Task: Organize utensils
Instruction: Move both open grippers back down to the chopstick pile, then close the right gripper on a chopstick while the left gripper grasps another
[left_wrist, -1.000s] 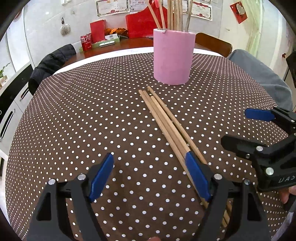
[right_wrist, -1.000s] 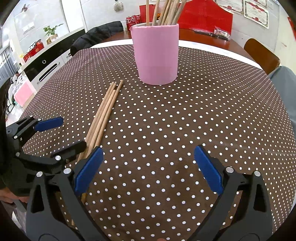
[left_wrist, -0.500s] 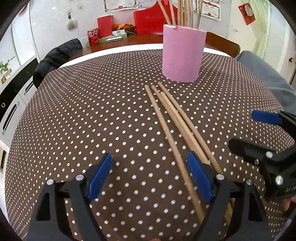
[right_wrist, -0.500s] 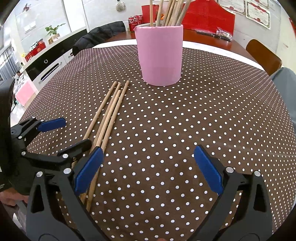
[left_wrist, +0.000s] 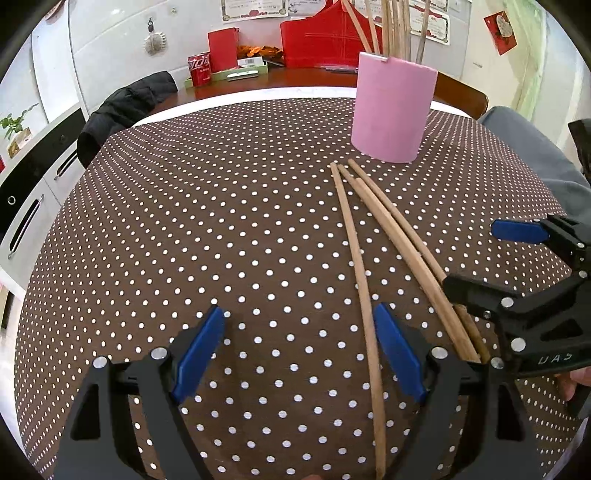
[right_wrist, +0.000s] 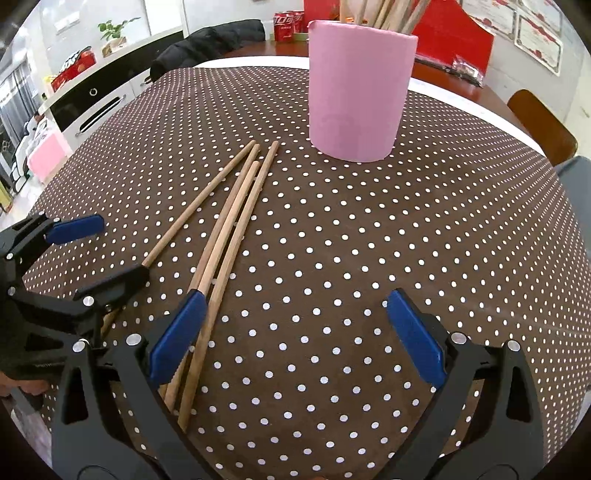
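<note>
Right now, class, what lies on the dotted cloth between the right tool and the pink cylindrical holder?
Only bare brown polka-dot tablecloth between the right tool and the pink cylindrical holder, in the right wrist view; the loose wooden chopsticks lie off to the left.

Both grippers — left gripper (left_wrist: 299, 352), right gripper (right_wrist: 295, 338) — agape

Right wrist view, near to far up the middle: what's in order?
Right claw → loose chopsticks on the dotted tablecloth → pink holder with more chopsticks standing in it → red cans.
</note>
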